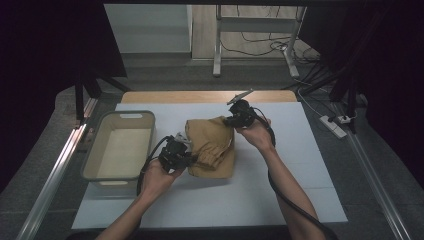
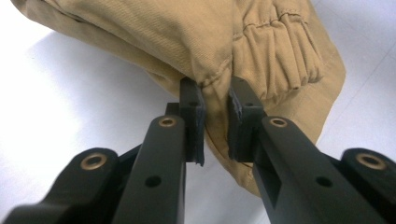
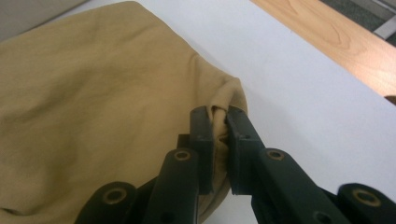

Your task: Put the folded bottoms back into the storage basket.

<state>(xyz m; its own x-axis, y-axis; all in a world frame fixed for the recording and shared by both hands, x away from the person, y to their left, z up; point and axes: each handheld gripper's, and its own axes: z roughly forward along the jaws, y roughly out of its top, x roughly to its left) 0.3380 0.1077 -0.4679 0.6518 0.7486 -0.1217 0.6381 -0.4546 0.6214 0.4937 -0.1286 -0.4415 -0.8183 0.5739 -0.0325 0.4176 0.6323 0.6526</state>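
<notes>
Both tools, left (image 1: 181,150) and right (image 1: 235,120), clamped on tan garment (image 1: 212,147), long axis near-to-far.

Folded tan cotton-twill garment (image 1: 212,145): matt woven cloth, fine diagonal weave, ribbed gathered band with stitched seams. Pinched at its near edge by the matt black plastic left gripper (image 2: 215,123), brass-coloured metal rivets in the arms; at its far corner by the same matt black plastic right gripper (image 3: 219,135). Beneath the garment, smooth matt white sheet (image 1: 280,190); beyond it, pale varnished wooden table edge (image 1: 200,96). Left of the garment, smooth cream plastic rectangular bin (image 1: 120,147).
</notes>
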